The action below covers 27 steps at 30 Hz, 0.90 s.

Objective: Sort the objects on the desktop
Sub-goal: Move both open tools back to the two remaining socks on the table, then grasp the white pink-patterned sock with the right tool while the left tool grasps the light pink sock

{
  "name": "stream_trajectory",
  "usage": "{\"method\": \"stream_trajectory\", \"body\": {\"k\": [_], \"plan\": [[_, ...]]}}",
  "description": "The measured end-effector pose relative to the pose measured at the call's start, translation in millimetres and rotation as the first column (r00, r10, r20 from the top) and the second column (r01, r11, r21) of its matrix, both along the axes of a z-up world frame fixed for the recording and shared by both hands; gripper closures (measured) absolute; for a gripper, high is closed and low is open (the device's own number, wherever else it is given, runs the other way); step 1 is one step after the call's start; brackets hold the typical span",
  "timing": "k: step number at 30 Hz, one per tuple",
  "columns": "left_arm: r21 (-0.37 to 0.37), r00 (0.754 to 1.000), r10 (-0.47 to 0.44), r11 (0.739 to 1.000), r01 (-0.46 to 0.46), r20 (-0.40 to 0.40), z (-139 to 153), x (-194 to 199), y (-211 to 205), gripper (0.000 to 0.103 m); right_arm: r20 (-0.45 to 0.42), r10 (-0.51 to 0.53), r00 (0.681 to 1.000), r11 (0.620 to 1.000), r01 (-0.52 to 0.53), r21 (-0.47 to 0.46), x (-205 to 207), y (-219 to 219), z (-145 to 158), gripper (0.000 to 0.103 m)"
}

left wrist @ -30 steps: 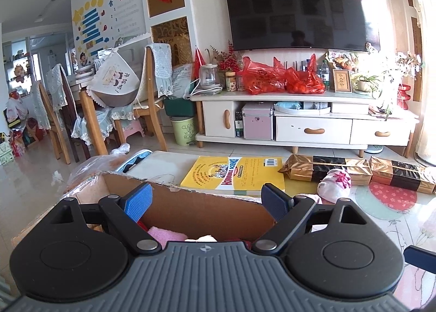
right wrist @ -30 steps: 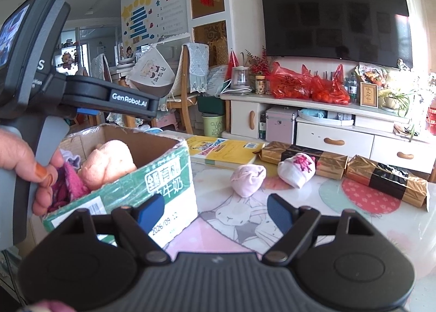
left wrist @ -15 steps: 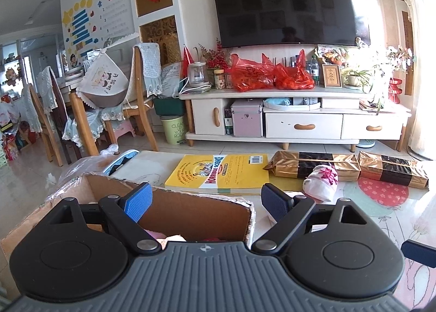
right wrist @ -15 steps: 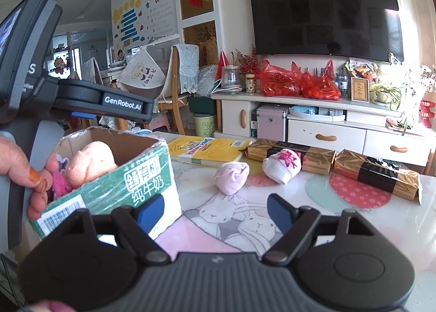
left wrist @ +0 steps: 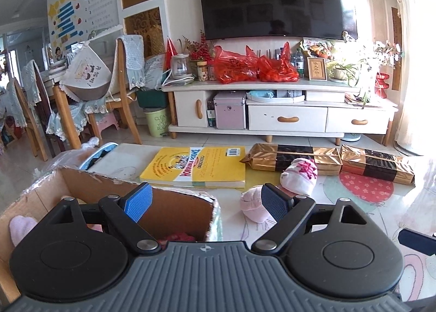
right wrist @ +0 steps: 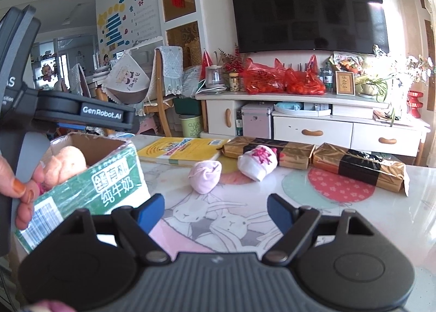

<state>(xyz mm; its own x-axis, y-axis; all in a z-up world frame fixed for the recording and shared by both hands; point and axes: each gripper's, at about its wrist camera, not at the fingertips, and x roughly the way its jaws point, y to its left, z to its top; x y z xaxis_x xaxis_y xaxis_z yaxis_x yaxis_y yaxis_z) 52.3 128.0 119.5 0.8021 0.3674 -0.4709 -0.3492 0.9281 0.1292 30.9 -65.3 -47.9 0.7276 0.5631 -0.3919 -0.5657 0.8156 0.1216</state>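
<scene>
A worktop (right wrist: 340,211) printed with rabbits is seen before a TV stand (right wrist: 313,123). A pink sock (right wrist: 205,177) and a white sock (right wrist: 257,163) lie beside a yellow book (right wrist: 179,149). Both grippers (left wrist: 204,200) (right wrist: 216,212) are held with fingers apart, empty. Only the right view shows the cardboard box's (right wrist: 106,178) green side and the hand (right wrist: 19,189).

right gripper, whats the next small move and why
Probably ease the right gripper forward and down toward the pale pink sock bundle. Its jaws stand open and empty, the bundle lies loose on the table just ahead, and the open carton with similar soft items sits beside it.
</scene>
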Motion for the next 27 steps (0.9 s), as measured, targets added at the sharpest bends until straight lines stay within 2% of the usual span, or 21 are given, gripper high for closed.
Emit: {"method": "stream_trajectory", "body": {"k": [11, 17, 22, 27], "plan": [[0.035, 0.994, -0.099, 0.994, 0.1, -0.038, -19.7, 16.0, -23.5, 0.0, -0.028, -0.044, 0.999, 0.999, 0.044, 0.003, 30.9, -25.8, -9.1, 0.021], [0.098, 0.983, -0.167, 0.98, 0.174, -0.071, -38.9, 30.8, -52.2, 0.0, -0.065, -0.062, 0.996, 0.998, 0.063, 0.002, 62.1, -36.3, -13.7, 0.021], [0.169, 0.97, -0.219, 0.958, 0.234, -0.101, -60.9, 47.2, -79.6, 0.0, -0.107, -0.075, 0.991, 0.997, 0.078, 0.024, 94.5, -45.5, -17.3, 0.021], [0.217, 0.971, -0.208, 0.949, 0.229, -0.118, -85.0, 69.4, -94.2, 0.0, -0.147, -0.072, 0.987, 0.996, 0.08, 0.049, 129.1, -53.2, -20.8, 0.021]]}}
